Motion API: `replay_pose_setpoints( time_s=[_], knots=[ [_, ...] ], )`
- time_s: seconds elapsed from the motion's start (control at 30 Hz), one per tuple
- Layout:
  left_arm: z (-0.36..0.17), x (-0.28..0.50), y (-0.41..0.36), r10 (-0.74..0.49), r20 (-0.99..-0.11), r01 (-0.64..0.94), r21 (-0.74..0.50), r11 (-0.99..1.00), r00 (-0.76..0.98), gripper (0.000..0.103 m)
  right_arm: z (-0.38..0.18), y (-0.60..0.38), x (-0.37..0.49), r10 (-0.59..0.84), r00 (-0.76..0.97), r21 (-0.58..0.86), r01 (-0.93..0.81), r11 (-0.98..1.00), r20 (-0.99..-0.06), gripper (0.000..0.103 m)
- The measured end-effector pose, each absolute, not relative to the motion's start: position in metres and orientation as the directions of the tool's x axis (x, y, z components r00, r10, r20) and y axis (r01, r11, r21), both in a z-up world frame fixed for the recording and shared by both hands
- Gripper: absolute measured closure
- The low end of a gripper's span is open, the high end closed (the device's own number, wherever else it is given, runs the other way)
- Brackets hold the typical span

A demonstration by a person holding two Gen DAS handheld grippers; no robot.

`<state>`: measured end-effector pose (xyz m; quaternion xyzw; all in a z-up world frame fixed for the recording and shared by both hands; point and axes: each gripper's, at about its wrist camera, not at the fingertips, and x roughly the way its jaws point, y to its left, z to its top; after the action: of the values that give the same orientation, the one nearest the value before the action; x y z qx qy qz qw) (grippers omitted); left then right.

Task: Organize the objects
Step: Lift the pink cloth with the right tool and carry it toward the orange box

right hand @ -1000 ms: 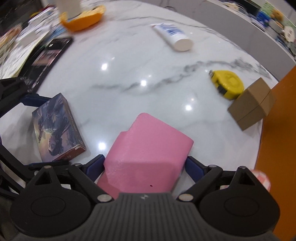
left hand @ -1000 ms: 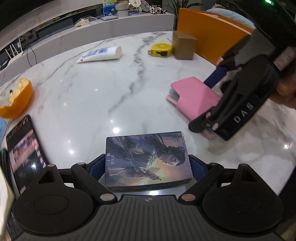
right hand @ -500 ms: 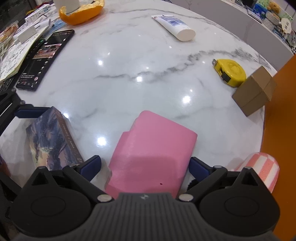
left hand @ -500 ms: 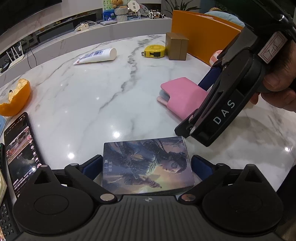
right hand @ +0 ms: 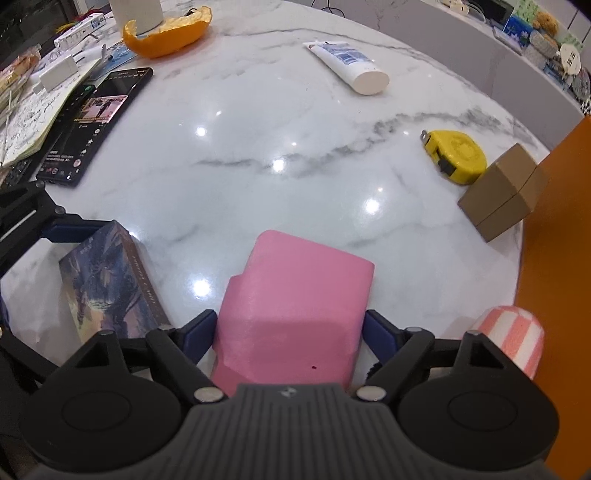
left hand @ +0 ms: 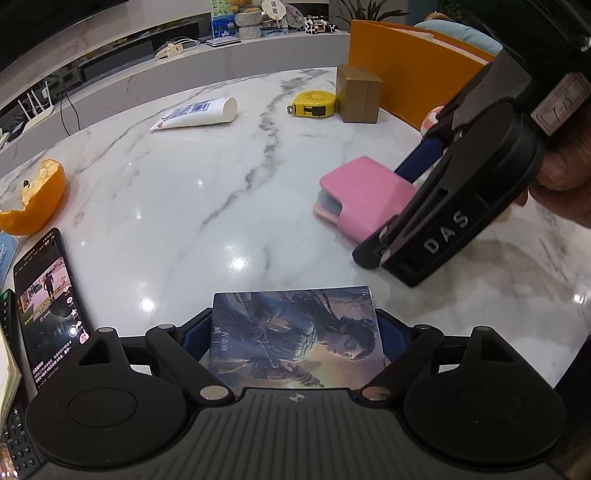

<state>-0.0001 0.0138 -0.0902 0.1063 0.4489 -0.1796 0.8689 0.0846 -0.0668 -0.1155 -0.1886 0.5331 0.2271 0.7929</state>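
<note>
My left gripper (left hand: 294,338) is shut on a dark illustrated box (left hand: 295,339), its blue pads against both sides. The box also shows in the right wrist view (right hand: 110,284) at lower left, just above the marble table (left hand: 184,206). My right gripper (right hand: 288,332) is shut on a pink case (right hand: 295,310), holding it by its near end. In the left wrist view the pink case (left hand: 362,197) sits at right, with the right gripper body over it.
A white tube (right hand: 347,66), yellow tape measure (right hand: 456,155) and brown box (right hand: 506,192) lie at the far side. Orange peel (right hand: 166,33), a lit phone (right hand: 96,122) and papers sit left. An orange chair back (left hand: 413,70) stands beyond the table.
Both grippers have lifted slightly and pulled back toward me, each still holding its object. The right gripper with the pink case has risen in the left wrist view.
</note>
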Motion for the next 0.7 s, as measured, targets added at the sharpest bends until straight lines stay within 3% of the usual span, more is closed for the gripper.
replay_pose_setpoints(
  time_s=[0.7],
  knots=[
    [-0.046,0.012,0.006,-0.198,-0.794,0.39,0.054,0.919,0.575,0.0,-0.055,-0.097,0.094,0.223,0.471,-0.027,-0.467,0.884,-0.853,0.019]
  ],
)
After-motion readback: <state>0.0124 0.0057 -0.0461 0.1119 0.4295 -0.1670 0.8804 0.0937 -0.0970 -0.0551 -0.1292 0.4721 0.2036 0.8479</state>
